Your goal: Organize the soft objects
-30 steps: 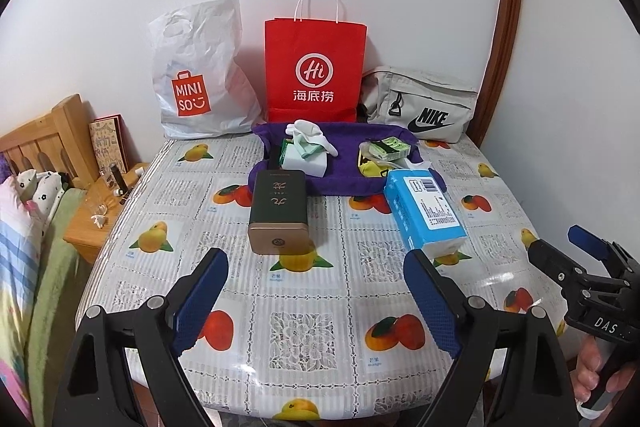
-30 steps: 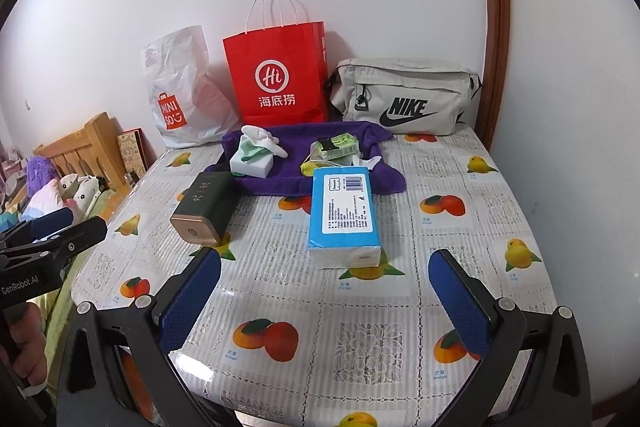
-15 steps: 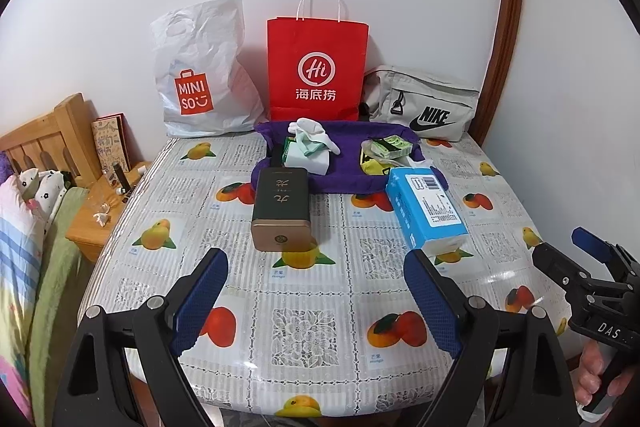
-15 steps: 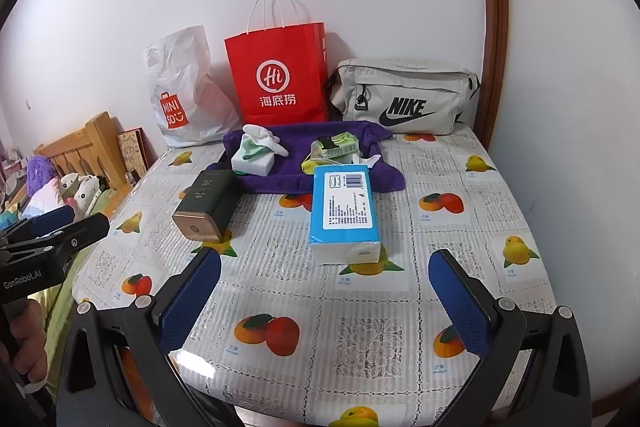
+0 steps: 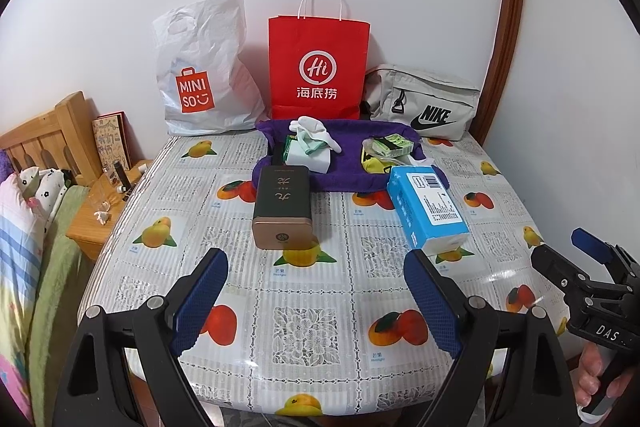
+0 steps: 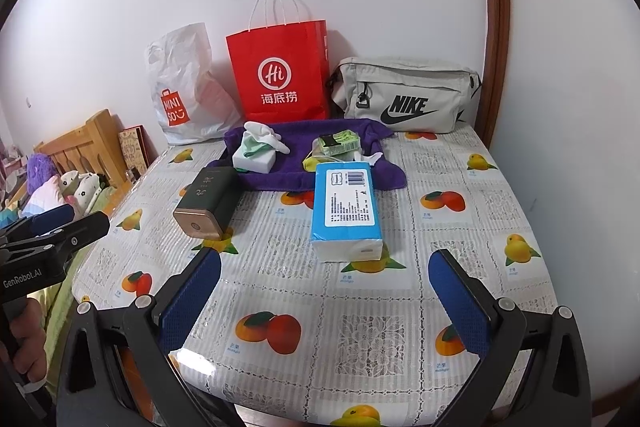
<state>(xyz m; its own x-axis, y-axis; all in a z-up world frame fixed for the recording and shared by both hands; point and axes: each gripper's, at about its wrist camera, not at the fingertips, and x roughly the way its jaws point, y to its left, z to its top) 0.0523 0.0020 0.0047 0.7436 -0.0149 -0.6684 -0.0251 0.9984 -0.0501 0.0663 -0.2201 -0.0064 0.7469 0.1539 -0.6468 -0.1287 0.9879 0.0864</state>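
A: We start with the blue tissue pack [image 6: 346, 205]; it lies flat on the worktop [image 6: 360, 339], its far end just touching the purple towel [image 6: 304, 173], and it sits ahead of the right gripper [image 6: 334, 301]; we judge it light and squashy under a slick film, so we would pinch it across its long sides, near the middle, and not too hard.

B: Agreed; the film may slide between the pads; and the towel itself?

A: Limp cloth, bunched at its edges; on it rest a white tissue block [image 5: 310, 157] with a pale cloth draped over it, and a small green packet [image 5: 392, 146] beside something yellow we cannot identify; we would lift those off before taking the towel by a folded edge.

B: The dark box [image 5: 283, 213] looks rigid, likely not one of ours; it stands just left of the tissue pack, apart from it.

A: Yes; behind everything lean a white plastic bag [image 5: 206, 75], a red paper bag [image 5: 318, 67] and a grey sling bag [image 5: 424, 103] against the wall.

B: And our grippers?

A: The left gripper [image 5: 316, 291] hangs over the near worktop with jaws wide apart, nothing between them; the right gripper likewise stands spread and empty.
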